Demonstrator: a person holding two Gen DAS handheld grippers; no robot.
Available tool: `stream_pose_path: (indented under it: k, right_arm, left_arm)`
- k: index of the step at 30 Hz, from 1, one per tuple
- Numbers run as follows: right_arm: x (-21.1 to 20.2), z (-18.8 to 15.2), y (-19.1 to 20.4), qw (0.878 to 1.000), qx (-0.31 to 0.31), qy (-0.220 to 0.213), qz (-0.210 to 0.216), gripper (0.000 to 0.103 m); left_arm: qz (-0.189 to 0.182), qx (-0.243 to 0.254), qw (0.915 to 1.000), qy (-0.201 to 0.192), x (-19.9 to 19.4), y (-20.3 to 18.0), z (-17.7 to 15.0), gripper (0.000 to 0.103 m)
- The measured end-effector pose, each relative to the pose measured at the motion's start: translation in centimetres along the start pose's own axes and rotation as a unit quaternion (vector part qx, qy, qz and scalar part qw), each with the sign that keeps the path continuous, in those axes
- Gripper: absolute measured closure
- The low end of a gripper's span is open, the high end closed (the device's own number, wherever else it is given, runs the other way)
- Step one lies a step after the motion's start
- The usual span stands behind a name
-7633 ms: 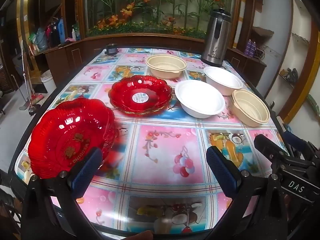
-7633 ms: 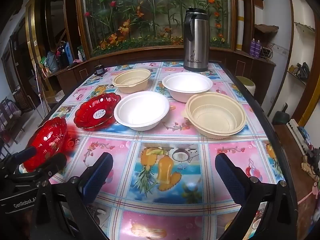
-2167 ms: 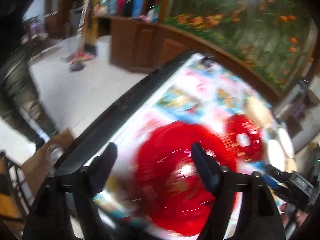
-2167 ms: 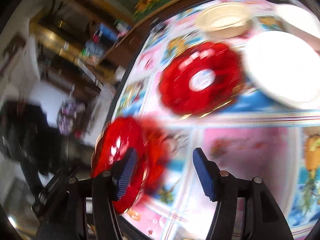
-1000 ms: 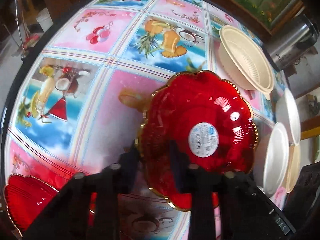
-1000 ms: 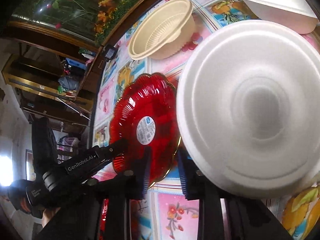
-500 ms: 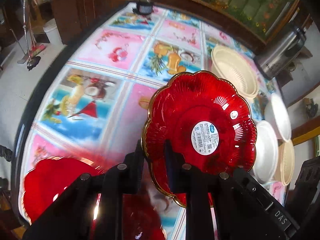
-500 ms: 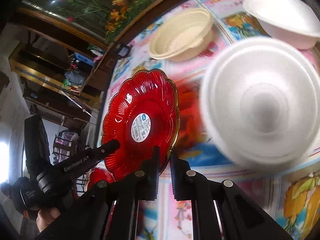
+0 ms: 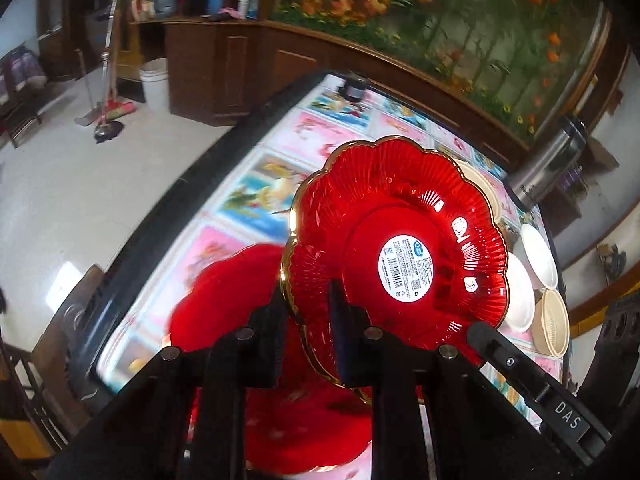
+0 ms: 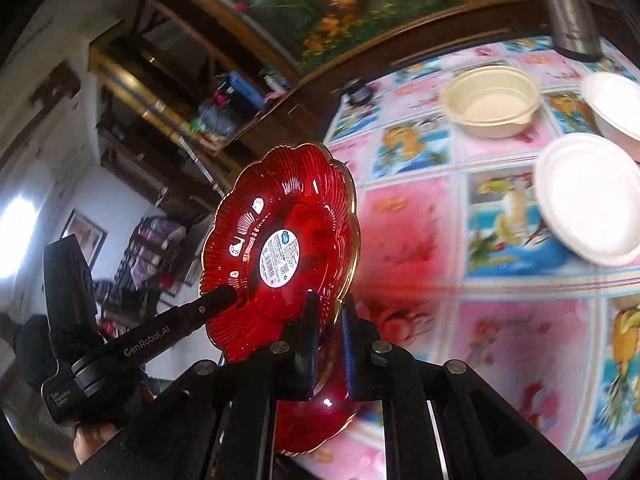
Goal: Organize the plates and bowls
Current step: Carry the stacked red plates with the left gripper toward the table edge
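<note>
1. two grippers pinch one thing: the red scalloped glass plate with a gold rim and a white barcode sticker [image 9: 400,240] [image 10: 280,240], which sits tilted in the centre of both frames, lifted above the table.
2. our left gripper [image 9: 306,320] has its jaws clenched on the plate's lower left rim, one finger on each face of the glass.
3. our right gripper [image 10: 326,320] is likewise clamped on the plate's lower right rim; in the left wrist view its body shows at the lower right of the frame.
4. a second red scalloped plate [image 9: 224,292] [image 10: 316,420] lies on the table below the held one, lower left of the left wrist frame and blurred; whether the two plates touch we cannot tell.
5. the fruit-patterned pink and blue tablecloth [image 9: 272,184] [image 10: 420,240] covers the table.
6. in the right wrist view a cream plastic bowl [image 10: 490,100] sits at the upper right, a white foam bowl [image 10: 588,196] at the right edge, and another white foam bowl [image 10: 616,100] above it, touching or just beside.
7. a steel thermos jug [image 9: 548,168] [image 10: 568,12] stands at the table's far edge.
</note>
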State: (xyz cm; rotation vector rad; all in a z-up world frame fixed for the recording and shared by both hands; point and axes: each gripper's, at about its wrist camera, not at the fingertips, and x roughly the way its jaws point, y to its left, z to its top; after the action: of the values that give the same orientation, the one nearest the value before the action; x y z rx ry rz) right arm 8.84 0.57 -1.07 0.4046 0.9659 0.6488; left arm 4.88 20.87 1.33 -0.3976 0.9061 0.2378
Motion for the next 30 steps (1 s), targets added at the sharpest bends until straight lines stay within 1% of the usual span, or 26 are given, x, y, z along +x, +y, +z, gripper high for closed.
stream_pose_path:
  k: [3,6,12,16,20,26,30]
  right_arm:
    - [0.6,-1.6,1.7,1.0,-0.017,0.012,0.004,0.094]
    - [1.4,-3.0,2.7,0.999,-0.032,0.025,0.001,0.094]
    - [3.2,-4.8,2.5,0.997,-0.039,0.058,-0.015,0.093]
    - [4.1,-5.3,2.1,0.996,-0.039,0.073,-0.024,0.093]
    - [4.8,-5.9,1.8,0.995,-0.044,0.086,-0.031,0.093]
    - [5.9,-6.1,1.8,0.992,-0.053,0.102,-0.044,0.092]
    - [6.2,-6.2,1.8,0.991,-0.055,0.109,-0.051,0.091]
  left_arm:
    - [0.003,-0.013,0.9999,0.0,-0.5,1.6,-1.6,0.086]
    - [0.008,-0.024,0.9997,0.006,-0.1,2.9,-3.1,0.086]
    - [0.015,-0.039,0.9987,0.03,1.4,4.3,-5.1,0.086]
    - [0.017,-0.043,0.9981,0.04,1.9,4.7,-5.9,0.086]
    - [0.028,-0.044,0.9975,0.048,2.3,5.0,-6.5,0.086]
    - [0.033,-0.047,0.9969,0.054,2.6,5.5,-7.2,0.085]
    - [0.038,-0.04,0.9971,0.053,2.5,5.3,-7.3,0.085]
